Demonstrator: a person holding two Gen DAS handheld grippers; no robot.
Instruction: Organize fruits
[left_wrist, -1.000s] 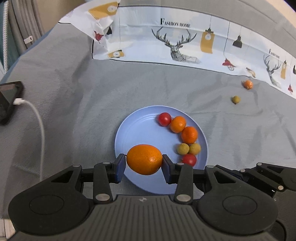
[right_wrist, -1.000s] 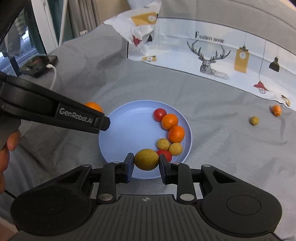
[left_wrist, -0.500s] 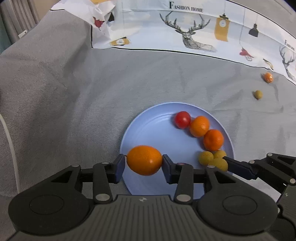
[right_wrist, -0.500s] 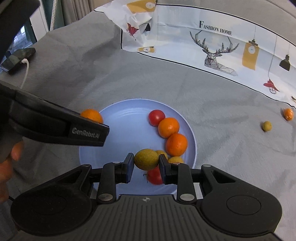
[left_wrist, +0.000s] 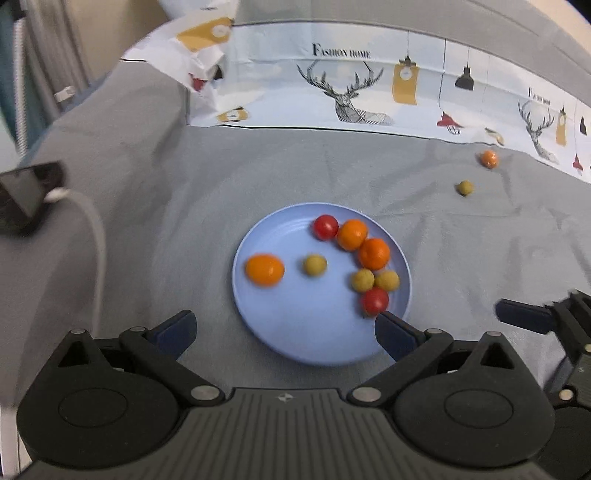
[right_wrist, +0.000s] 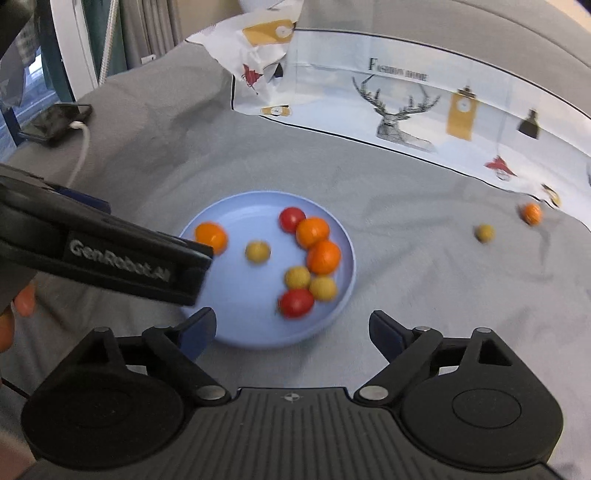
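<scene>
Grey cloth (left_wrist: 303, 166) covers the whole work surface, and a white printed sheet (left_wrist: 332, 88) with deer drawings and the words "Fashion home" lies across its far side, from ten to two o'clock in both wrist views.

Next in size, the left gripper (left_wrist: 284, 330) fills the six o'clock edge of its own view; its jaws have just been opening and now stand wide apart with nothing between them, released. The right gripper (right_wrist: 291, 328) sits likewise at six o'clock of its view, its jaws also just opened and spread, empty.

A round blue plate (left_wrist: 314, 332) rests on the cloth at the centre. On it, an orange fruit (left_wrist: 265, 270) lies alone at the plate's nine o'clock side, blurred. A small yellow-green fruit (left_wrist: 315, 265) sits near the plate's middle, apart from the others. Along the rim from twelve to four o'clock runs a touching row: a red tomato (left_wrist: 325, 227), two oranges (left_wrist: 352, 234), two yellow-green fruits (left_wrist: 362, 279) side by side, and another red tomato (left_wrist: 374, 301).

Off the plate, at two o'clock on the cloth, a small orange fruit (left_wrist: 489, 159) lies by the sheet's edge, with a small yellow-green fruit (left_wrist: 465, 187) near it.

A dark phone (left_wrist: 26, 192) with a white cable (left_wrist: 92, 236) lies at nine o'clock.
</scene>
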